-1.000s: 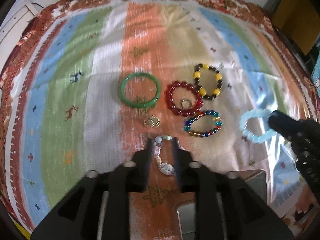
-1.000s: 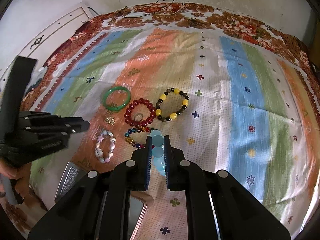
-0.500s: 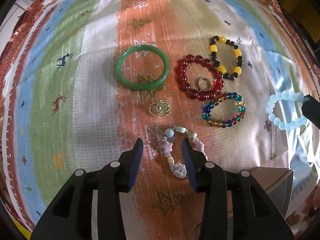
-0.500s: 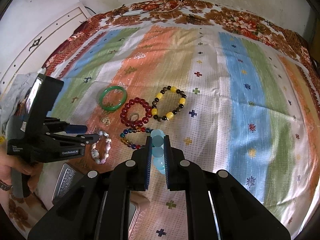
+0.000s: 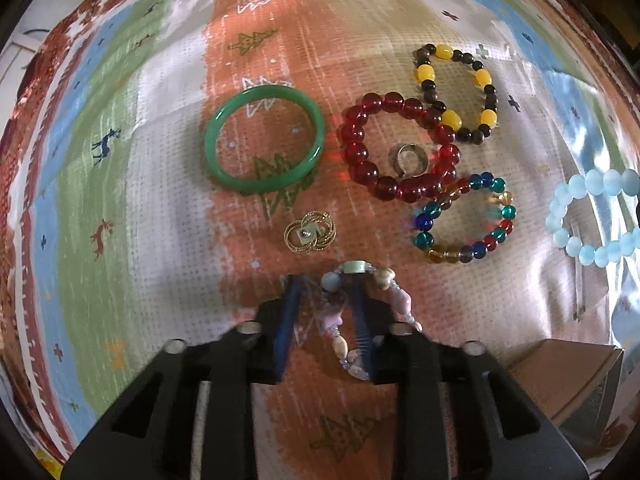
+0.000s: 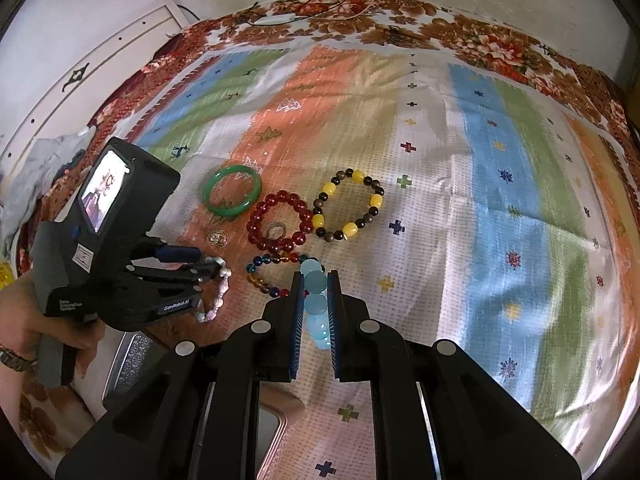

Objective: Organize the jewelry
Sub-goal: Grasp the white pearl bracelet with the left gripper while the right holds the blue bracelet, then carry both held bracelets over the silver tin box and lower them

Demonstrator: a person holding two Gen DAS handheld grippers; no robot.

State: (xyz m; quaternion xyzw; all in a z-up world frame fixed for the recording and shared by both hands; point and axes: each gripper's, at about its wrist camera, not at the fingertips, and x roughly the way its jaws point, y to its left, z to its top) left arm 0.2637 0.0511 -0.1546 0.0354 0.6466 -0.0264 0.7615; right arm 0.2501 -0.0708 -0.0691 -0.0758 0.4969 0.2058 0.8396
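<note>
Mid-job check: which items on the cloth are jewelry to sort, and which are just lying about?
Job items:
pastel bracelet, between left gripper fingers
pale blue bracelet, in right gripper
green bangle
red bracelet
yellow-black bracelet
multicolour bracelet
ring
gold brooch

Lying about:
striped cloth
cables

The left gripper (image 5: 324, 300), at the bottom centre of its own view, is matte black plastic with two broad arms that narrow to flat fingers (image 5: 285, 328) lined with ribbed blue pads. Round silver screws dot the arm tops. The right gripper (image 6: 314, 312), bottom centre of its view, has the same black build, blue ribbed pads and silver screws. At the left of the right wrist view the left gripper's body (image 6: 100, 240) is a boxy black housing with a small lit screen, a blue button, a white label and white "GenRobot.AI" lettering. The left hand (image 6: 48, 344) is bare-skinned, with a metal watch band at the wrist.
</note>
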